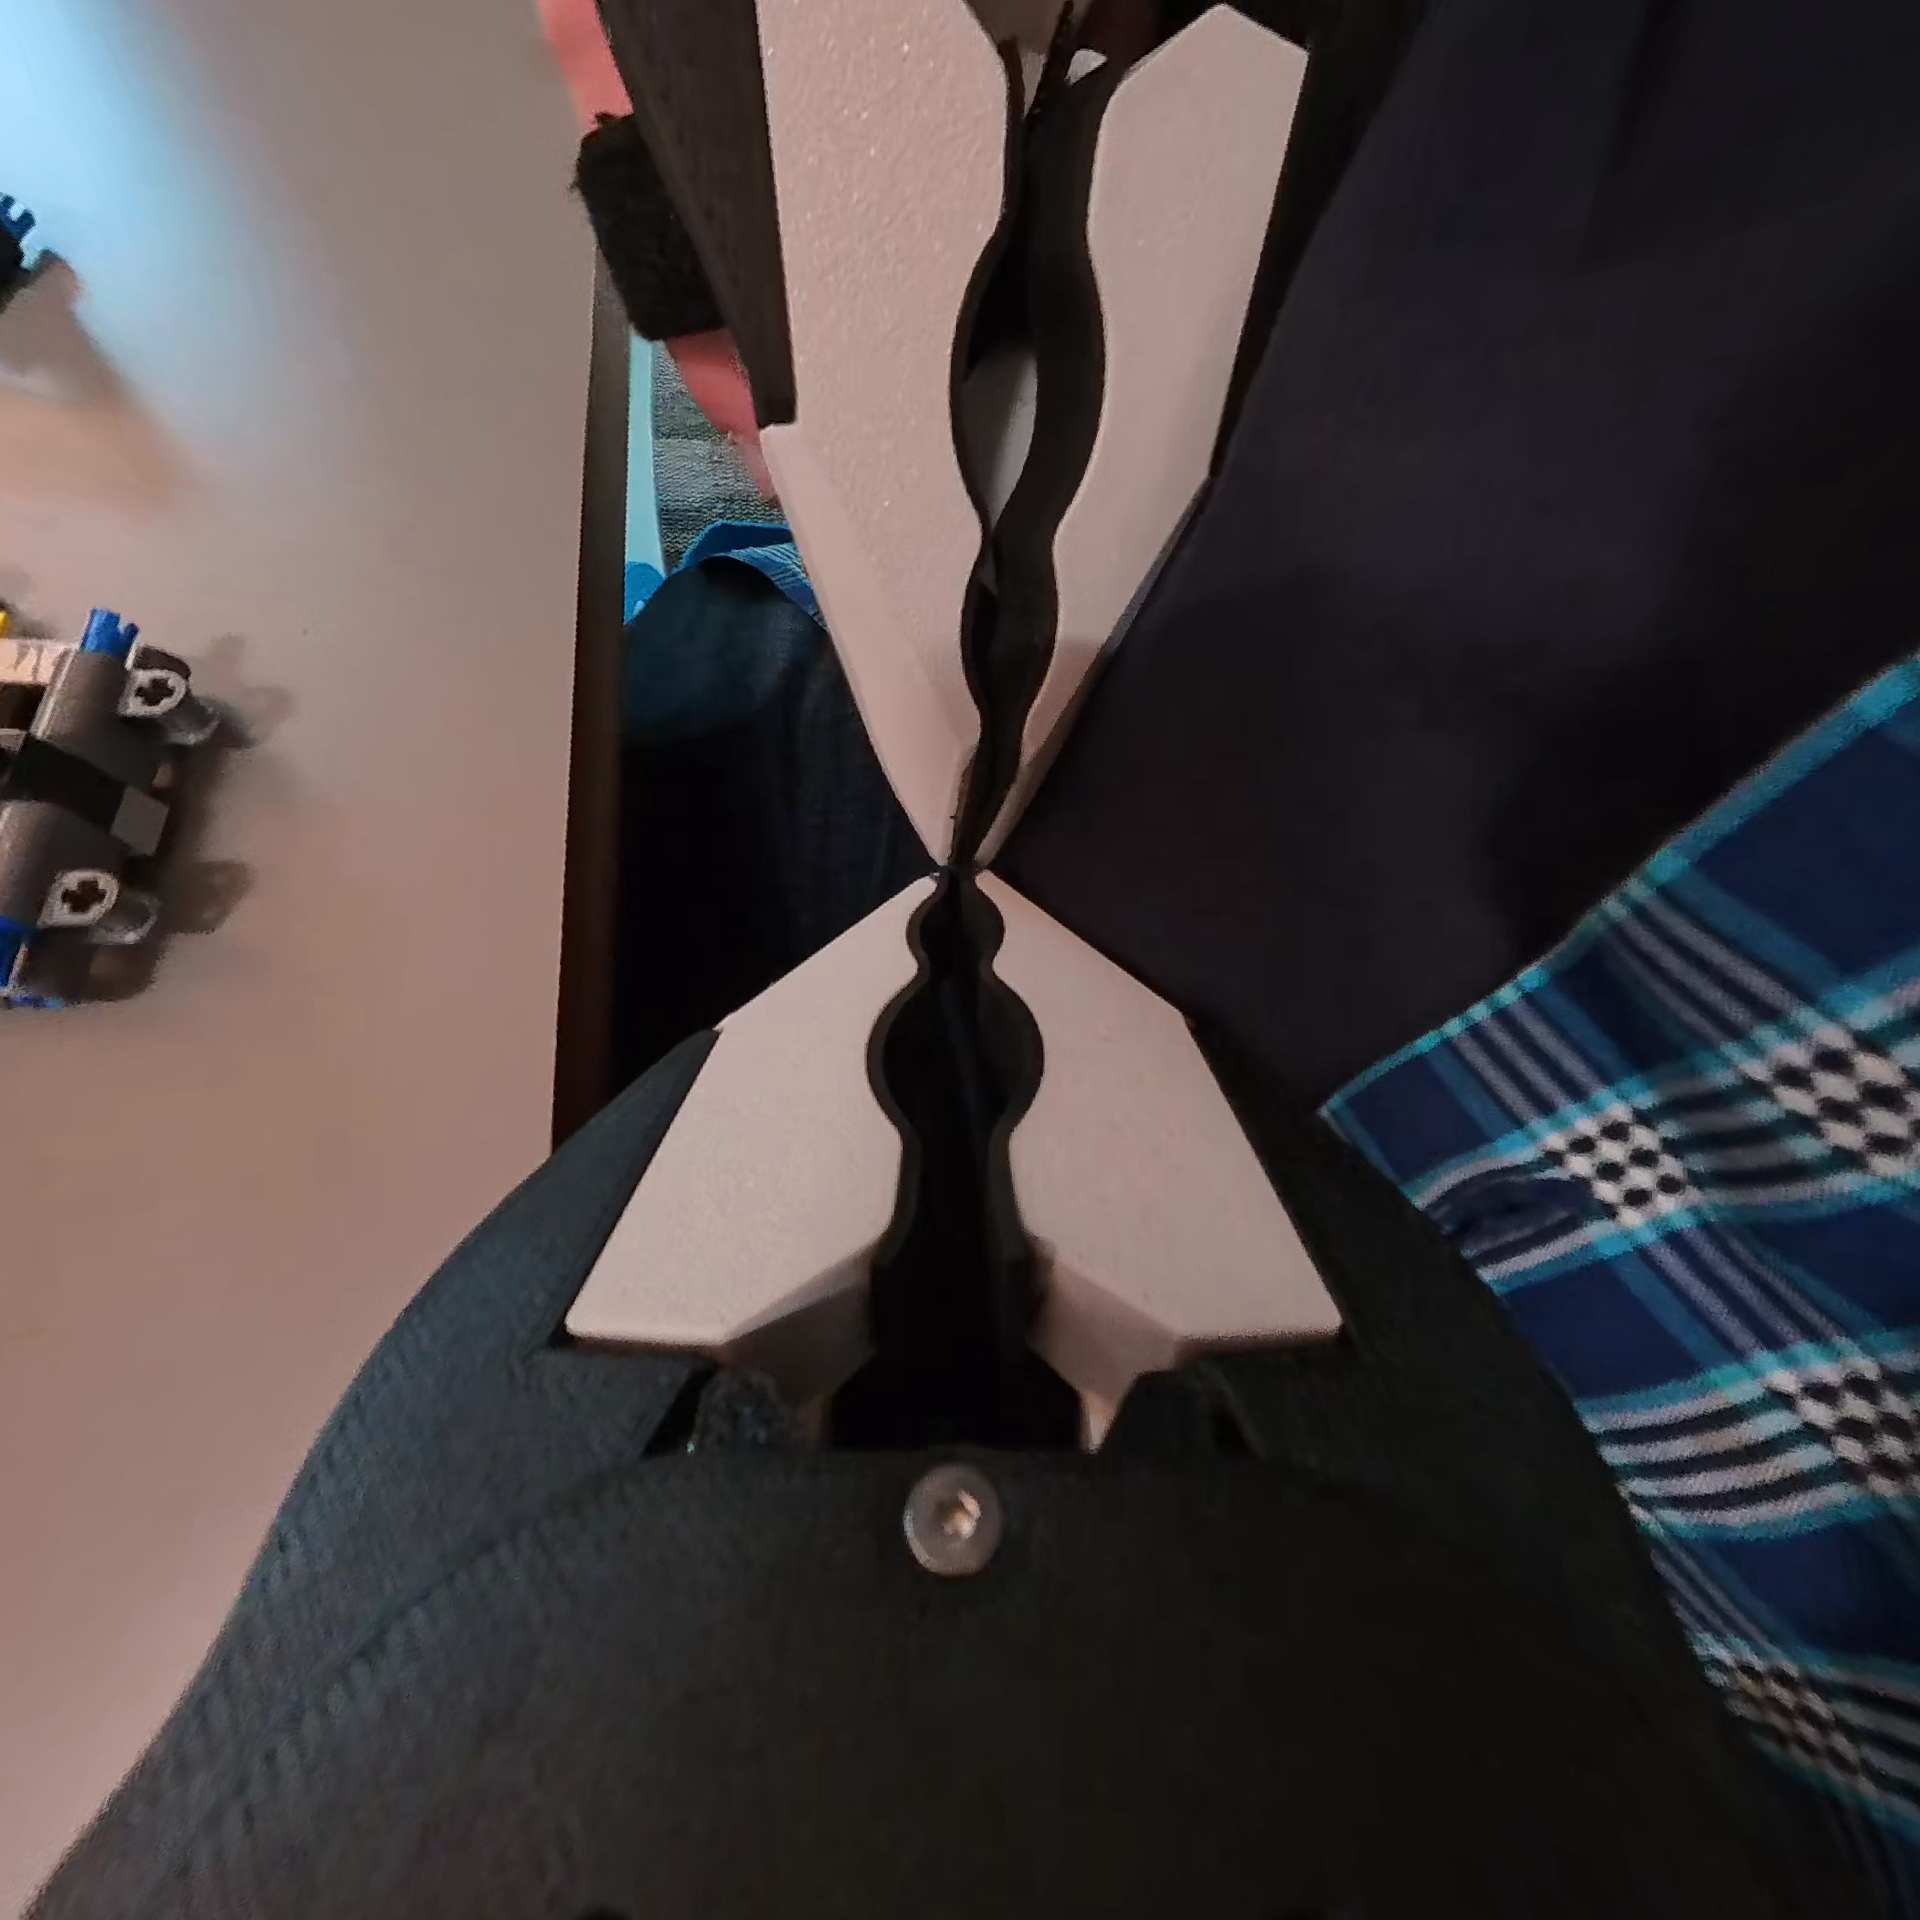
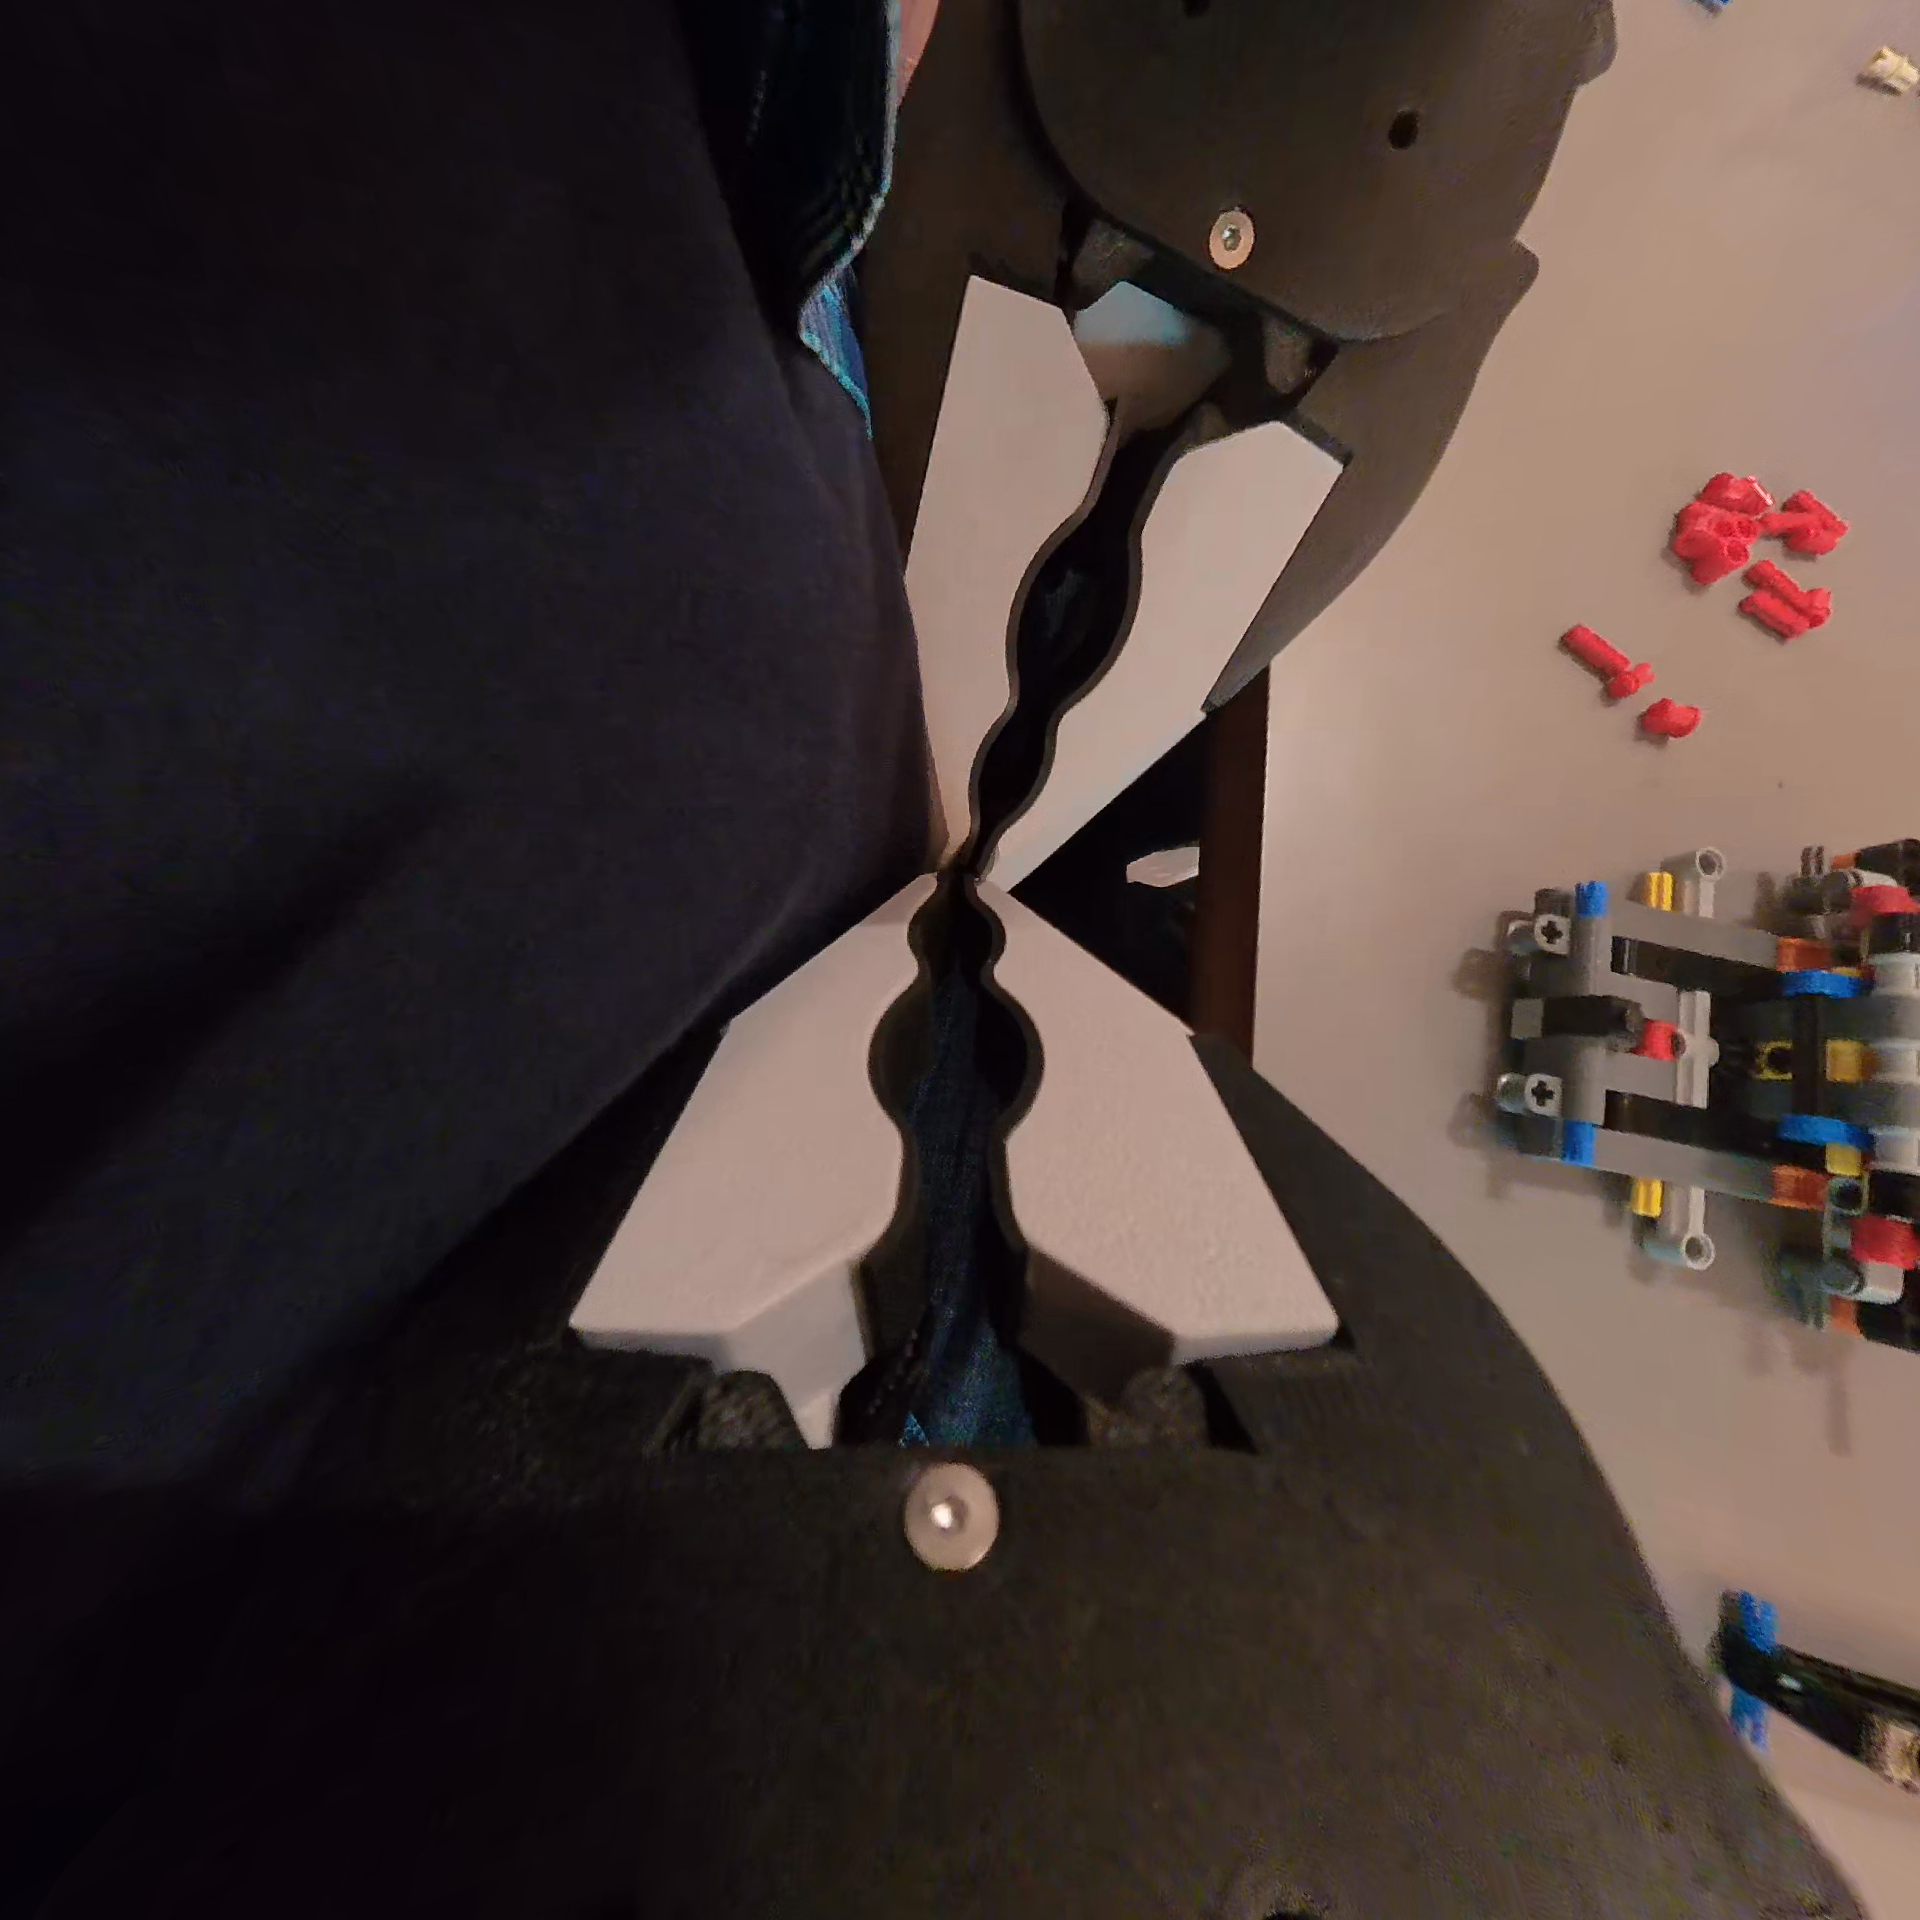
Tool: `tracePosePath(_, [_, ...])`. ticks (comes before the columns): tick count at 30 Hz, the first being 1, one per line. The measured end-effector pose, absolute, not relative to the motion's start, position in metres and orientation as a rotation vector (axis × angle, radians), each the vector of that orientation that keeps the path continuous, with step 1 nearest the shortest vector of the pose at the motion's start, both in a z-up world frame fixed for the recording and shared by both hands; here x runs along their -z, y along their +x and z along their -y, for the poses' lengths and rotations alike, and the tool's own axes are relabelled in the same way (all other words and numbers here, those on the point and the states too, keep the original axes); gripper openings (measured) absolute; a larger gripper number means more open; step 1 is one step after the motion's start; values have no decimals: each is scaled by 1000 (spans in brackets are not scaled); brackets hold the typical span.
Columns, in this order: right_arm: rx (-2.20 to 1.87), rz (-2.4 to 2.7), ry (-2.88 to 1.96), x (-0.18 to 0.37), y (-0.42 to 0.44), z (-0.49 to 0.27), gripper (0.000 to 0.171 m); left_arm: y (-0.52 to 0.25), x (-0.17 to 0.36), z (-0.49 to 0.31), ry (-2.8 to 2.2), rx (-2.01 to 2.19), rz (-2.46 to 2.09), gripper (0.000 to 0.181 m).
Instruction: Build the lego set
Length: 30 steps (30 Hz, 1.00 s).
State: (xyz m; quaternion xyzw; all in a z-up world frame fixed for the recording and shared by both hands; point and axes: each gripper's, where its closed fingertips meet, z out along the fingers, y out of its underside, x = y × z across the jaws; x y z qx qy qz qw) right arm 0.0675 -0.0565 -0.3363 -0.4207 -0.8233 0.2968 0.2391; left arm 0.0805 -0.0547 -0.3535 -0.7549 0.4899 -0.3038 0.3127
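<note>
**Two Grippers Tip to Tip, Lego Car on the Desk**

Off the edge of the desk (image 2: 1403, 831), the two grippers meet nose to nose. From the left wrist view, the left gripper (image 1: 948, 883) has its jaws pressed together, with nothing between them. The tips touch the tips of the right gripper (image 1: 961, 831), which comes in from the top. From the right wrist view, the right gripper (image 2: 951, 883) also has its jaws pressed together and empty. The left gripper (image 2: 971, 842) comes in from the top there, and its tips meet the right one's.

Behind the grippers is a person in a dark top (image 2: 416, 727) and a blue checked shirt (image 1: 1714, 1195). A bit of blue jeans (image 2: 956, 1299) shows through the thin gap low down in the right gripper.

The half-built lego car (image 2: 1714, 1070) lies flat on the pale desk, well apart from both grippers. It is grey and black, with blue, yellow, orange and red bits. In the left wrist view, only its end (image 1: 94, 810) shows at the left edge, and it looks blurry.

A little pile of red pegs (image 2: 1756, 545) sits on the desk beyond the car. Two more red pegs (image 2: 1631, 681) lie near the pile. A black piece with blue ends (image 2: 1808, 1694) lies on the near side of the car.
</note>
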Motion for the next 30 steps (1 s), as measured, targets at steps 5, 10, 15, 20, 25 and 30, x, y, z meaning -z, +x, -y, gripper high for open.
tracePosePath(5, [-797, 2237, -1172, 336, 72, 56, 0, 85, 353, 54, -1975, 817, -1315, 0])
tracePosePath(10, [-799, 2241, -1165, 336, 71, 56, 0, 85, 353, 54, -1978, 801, -1316, 0])
tracePosePath(15, [-801, 2252, -1150, 336, 69, 55, 0, 83, 353, 53, -1984, 810, -1288, 0])
tracePosePath(20, [-808, 2268, -1127, 336, 64, 55, 0, 78, 353, 53, -1994, 803, -1258, 0])
tracePosePath(25, [-860, 2255, -1131, 335, 61, 54, 0, 75, 352, 51, -2005, 802, -1219, 0])
tracePosePath(30, [-856, 2249, -1136, 335, 60, 51, 0, 74, 351, 48, -1999, 826, -1190, 0])
